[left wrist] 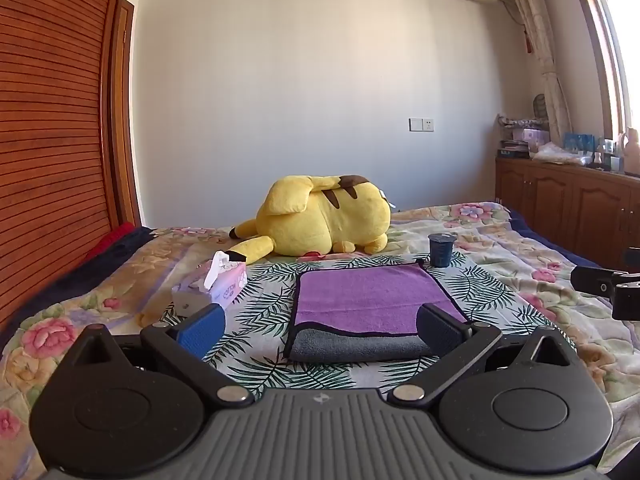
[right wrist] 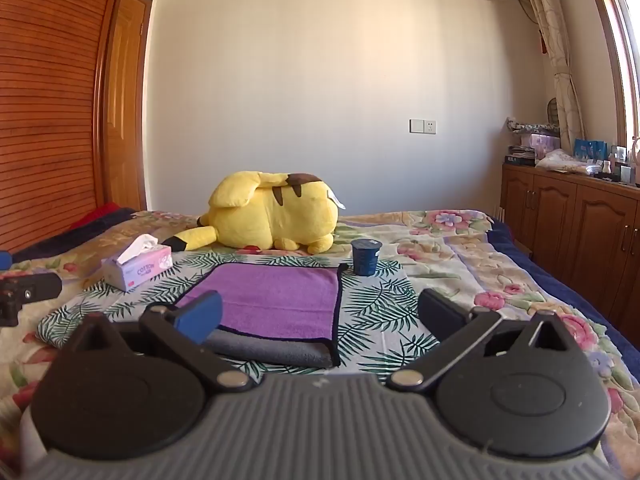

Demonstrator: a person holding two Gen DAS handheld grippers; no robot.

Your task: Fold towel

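Just ahead of both tongs, the towel [left wrist: 372,300] lies on the bed [left wrist: 500,240], apparently folded once, gray underside showing at its near edge. The left tongs [left wrist: 320,326] and right tongs [right wrist: 320,314] hover spread, empty. The next fold needs an edge pinched.

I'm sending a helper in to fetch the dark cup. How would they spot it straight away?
Start at the big yellow plush toy lying on the bed. Just in front of its right end, on the leaf-print cloth, stands the cup, beside the purple towel's far corner. It is the only dark blue, upright thing there.
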